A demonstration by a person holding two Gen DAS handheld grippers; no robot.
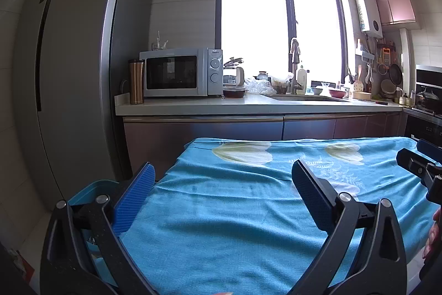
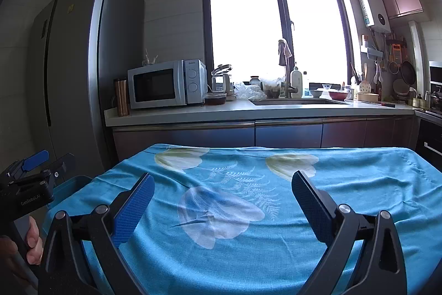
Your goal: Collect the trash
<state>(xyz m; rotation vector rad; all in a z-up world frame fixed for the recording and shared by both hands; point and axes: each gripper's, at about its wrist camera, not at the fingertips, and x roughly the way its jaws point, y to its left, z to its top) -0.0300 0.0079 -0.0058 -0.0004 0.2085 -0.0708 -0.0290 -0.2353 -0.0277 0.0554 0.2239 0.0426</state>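
Two grippers hover over one bench (image 2: 359,184) draped in a blue cloth (image 1: 234,212): left gripper (image 1: 222,192) and right gripper (image 2: 222,195). Both spread their fingers wide, grasping nothing. One blue bin (image 1: 83,194) stands beside the bench's left edge.

home kitchen; microwave (image 1: 181,72); sink (image 2: 297,101); fridge (image 1: 83,68); hanging pans (image 2: 408,72)

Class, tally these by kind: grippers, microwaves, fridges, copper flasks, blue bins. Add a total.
Grippers: 2 (left gripper, right gripper)
Microwave: 1
Fridge: 1
Copper flask: 1
Blue bin: 1
Total: 6
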